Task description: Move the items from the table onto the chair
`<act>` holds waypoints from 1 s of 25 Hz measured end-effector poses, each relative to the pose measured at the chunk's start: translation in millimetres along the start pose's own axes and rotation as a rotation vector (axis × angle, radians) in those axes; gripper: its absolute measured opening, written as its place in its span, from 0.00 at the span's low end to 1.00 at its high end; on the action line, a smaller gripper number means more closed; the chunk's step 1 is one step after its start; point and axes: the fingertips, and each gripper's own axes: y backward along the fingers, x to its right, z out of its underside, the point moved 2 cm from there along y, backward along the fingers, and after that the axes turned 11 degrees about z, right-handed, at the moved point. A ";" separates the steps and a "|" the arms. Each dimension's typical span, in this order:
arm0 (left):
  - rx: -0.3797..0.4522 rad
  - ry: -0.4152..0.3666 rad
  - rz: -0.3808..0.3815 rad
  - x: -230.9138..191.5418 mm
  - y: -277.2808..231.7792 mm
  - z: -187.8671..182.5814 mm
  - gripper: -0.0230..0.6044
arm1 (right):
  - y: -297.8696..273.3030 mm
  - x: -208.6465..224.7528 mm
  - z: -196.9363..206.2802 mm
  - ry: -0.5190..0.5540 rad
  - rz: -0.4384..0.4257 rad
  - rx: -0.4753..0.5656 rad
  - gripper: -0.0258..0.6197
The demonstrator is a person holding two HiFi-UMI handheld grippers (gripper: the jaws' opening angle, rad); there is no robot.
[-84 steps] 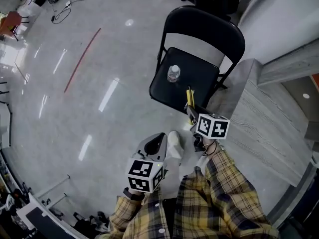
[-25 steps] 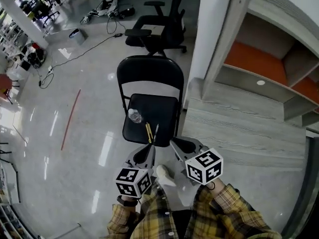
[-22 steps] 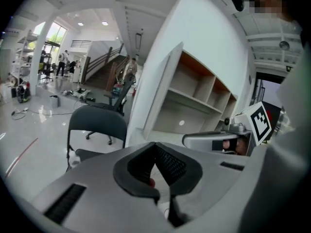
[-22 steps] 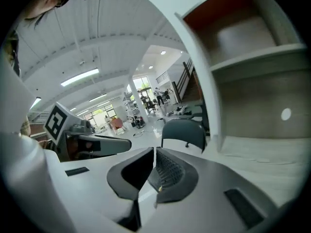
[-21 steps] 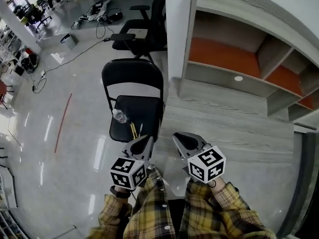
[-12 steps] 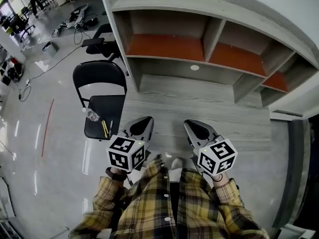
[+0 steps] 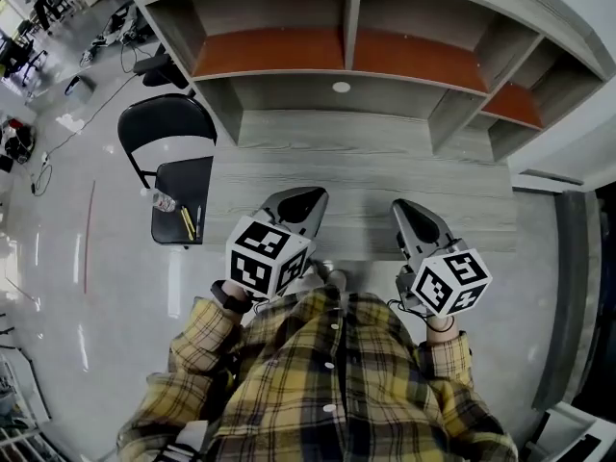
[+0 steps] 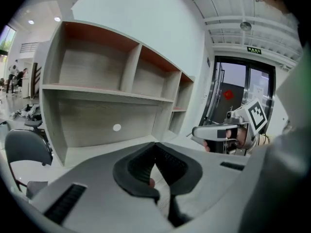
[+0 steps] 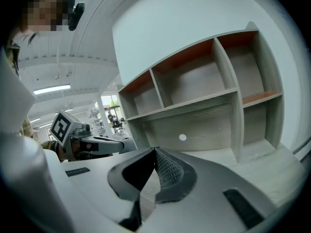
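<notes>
The black folding chair (image 7: 178,186) stands left of the grey wooden table (image 7: 366,162). On its seat lie a clear plastic bottle (image 7: 162,201), a yellow pen (image 7: 187,222) and a darker pen (image 7: 198,219). My left gripper (image 7: 306,198) and right gripper (image 7: 402,210) hover side by side over the table's front edge, both shut with nothing in them. In the left gripper view the left gripper (image 8: 155,147) has its jaws together, with the right gripper (image 8: 218,130) to its right. In the right gripper view the right gripper (image 9: 155,152) also has its jaws together.
A shelf unit (image 7: 346,56) with orange-backed compartments rises at the table's far side. A round white cap (image 7: 341,87) sits in its back panel. Office chairs (image 7: 159,65) and cables lie on the shiny floor at far left.
The view has swung right from the chair to the table. Both grippers came away from the chair and now hover over the table's front edge; the chair has slid to the left of view.
</notes>
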 end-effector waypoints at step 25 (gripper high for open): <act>-0.046 0.002 0.001 -29.9 -11.4 7.0 0.04 | -36.1 -9.8 14.8 0.040 0.007 -0.042 0.07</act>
